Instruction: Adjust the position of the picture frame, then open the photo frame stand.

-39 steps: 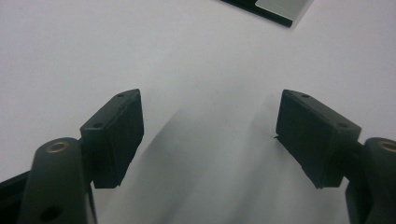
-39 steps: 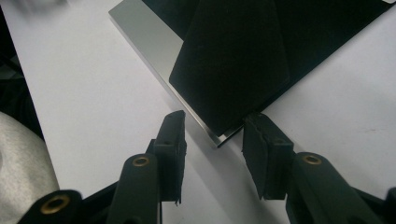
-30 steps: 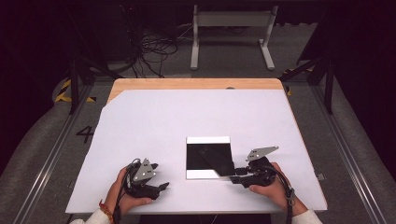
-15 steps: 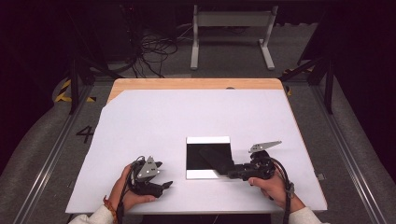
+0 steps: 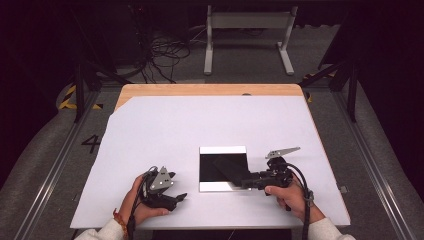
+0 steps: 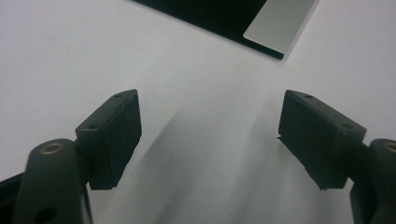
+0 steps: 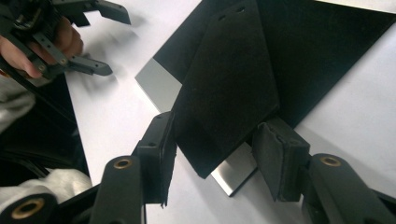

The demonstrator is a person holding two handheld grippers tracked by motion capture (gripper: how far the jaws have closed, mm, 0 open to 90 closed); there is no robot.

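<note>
Item: black square panel (image 5: 223,169) with pale strips at its far and near edges, flat on the white table sheet (image 5: 200,125).

Item: black felt-like strip (image 7: 226,84), lying slantwise across the panel. Its near end sits between the jaws of the right gripper (image 7: 212,147), overhanging the panel's near silver edge; the rest runs ahead of the jaws. The jaws have just been opening and stand spread, one either side of the strip; whether the pads touch it cannot be told.

Item: left gripper (image 6: 210,135), jaws spread over bare sheet, nothing between them. The panel's corner (image 6: 264,28) lies ahead of it, slightly toward its right jaw, well apart.
</note>
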